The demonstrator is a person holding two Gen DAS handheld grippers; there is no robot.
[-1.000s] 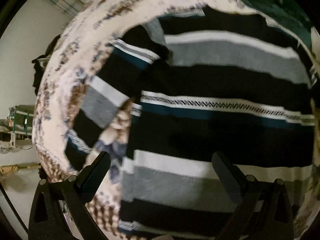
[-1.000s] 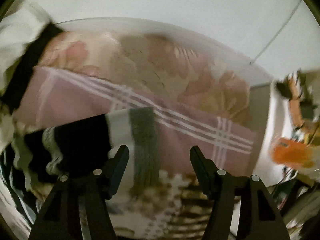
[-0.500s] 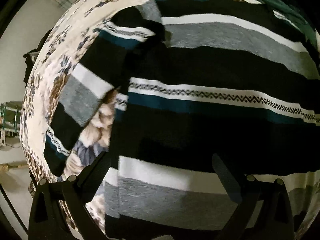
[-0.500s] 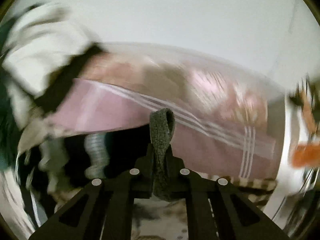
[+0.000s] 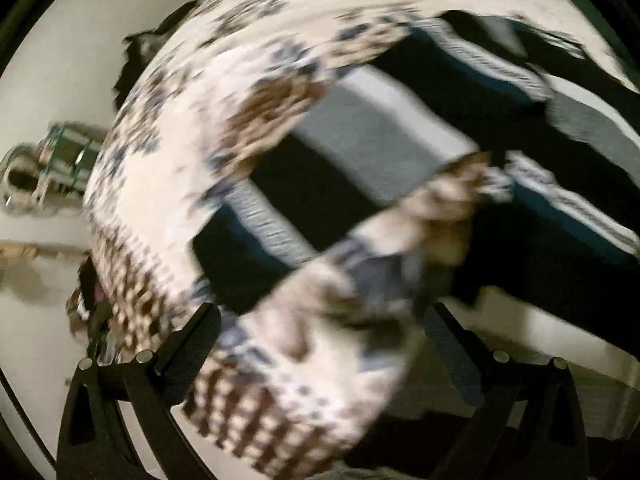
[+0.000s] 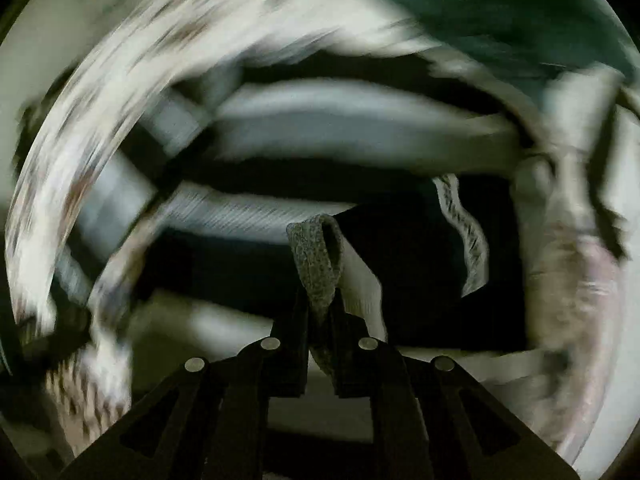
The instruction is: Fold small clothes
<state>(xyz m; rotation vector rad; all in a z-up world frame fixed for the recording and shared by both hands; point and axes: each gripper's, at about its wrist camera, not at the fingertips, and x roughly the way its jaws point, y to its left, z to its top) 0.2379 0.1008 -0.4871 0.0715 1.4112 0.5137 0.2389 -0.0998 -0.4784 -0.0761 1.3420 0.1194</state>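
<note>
- Right gripper (image 6: 320, 320) clamped on a grey fold of the striped top (image 6: 316, 264), centre frame.
- Left gripper (image 5: 320, 344) apart (blurred) over patterned bedspread (image 5: 168, 152), top at 2 o'clock.

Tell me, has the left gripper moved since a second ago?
Yes. The left gripper slid off the striped top toward its sleeve; the patterned bedspread now lies between its open jaws.
</note>
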